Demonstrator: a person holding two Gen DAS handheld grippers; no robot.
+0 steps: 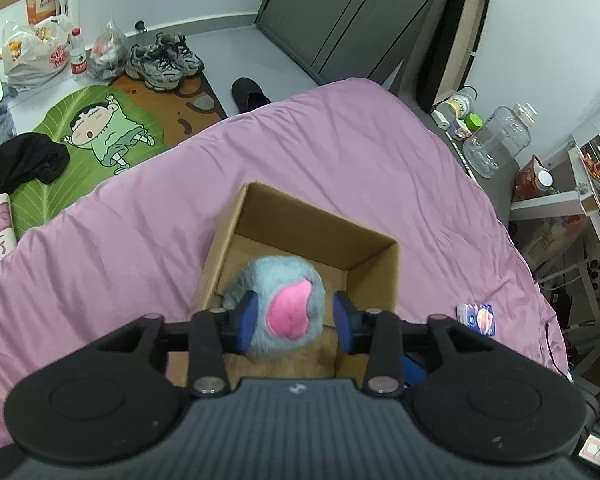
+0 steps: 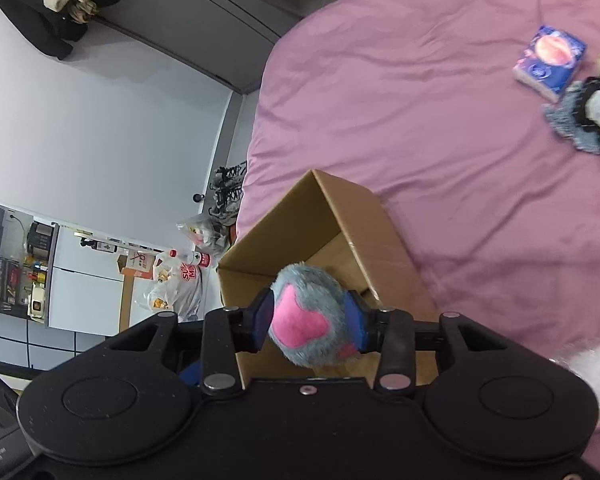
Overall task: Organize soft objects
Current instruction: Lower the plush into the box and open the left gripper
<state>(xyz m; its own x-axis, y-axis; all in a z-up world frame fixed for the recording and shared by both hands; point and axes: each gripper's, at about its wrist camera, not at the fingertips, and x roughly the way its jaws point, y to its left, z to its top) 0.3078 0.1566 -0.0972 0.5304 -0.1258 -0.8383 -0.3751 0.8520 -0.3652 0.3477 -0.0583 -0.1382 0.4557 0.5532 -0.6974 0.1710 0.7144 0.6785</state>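
Two grippers hover over the cardboard box (image 1: 320, 240) on the pink bedspread (image 1: 340, 140); left gripper (image 1: 296, 322) and right gripper (image 2: 312, 320) stand parted around one blue plush toy's (image 1: 278, 300) paws, grip uncertain; snagged fur could drag it out.

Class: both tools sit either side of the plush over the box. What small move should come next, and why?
Probably lift both tools clear. The plush already sits in the box, and the left tool shows a gap at one pad; the right tool looks loose too.
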